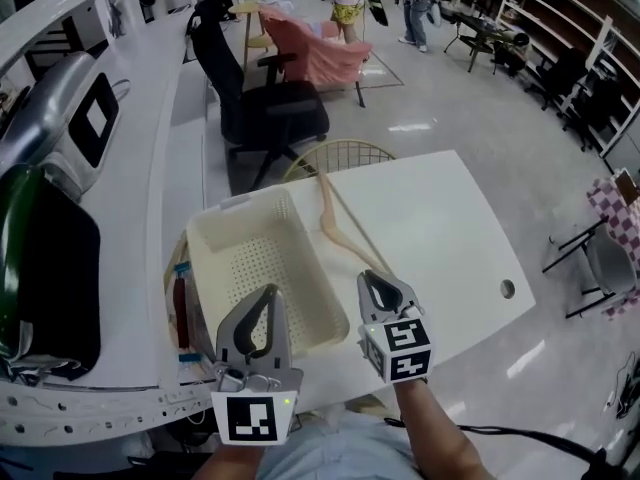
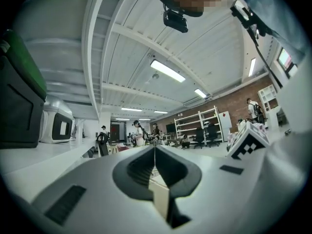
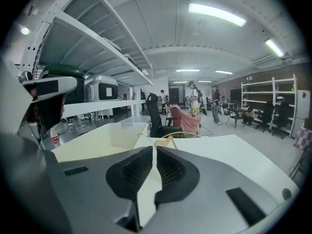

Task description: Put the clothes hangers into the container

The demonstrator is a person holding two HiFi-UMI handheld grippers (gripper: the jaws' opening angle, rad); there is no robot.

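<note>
A black office chair (image 1: 272, 108) stands behind the white table (image 1: 440, 238).

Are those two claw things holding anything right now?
No. The left gripper and right gripper are both shut and empty; the hanger lies on the table.

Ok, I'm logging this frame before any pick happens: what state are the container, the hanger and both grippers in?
Container: upright on the table, nothing visible inside.
Wooden hanger: lying on the table beside the container, not held.
Left gripper: shut, empty.
Right gripper: shut, empty.
</note>
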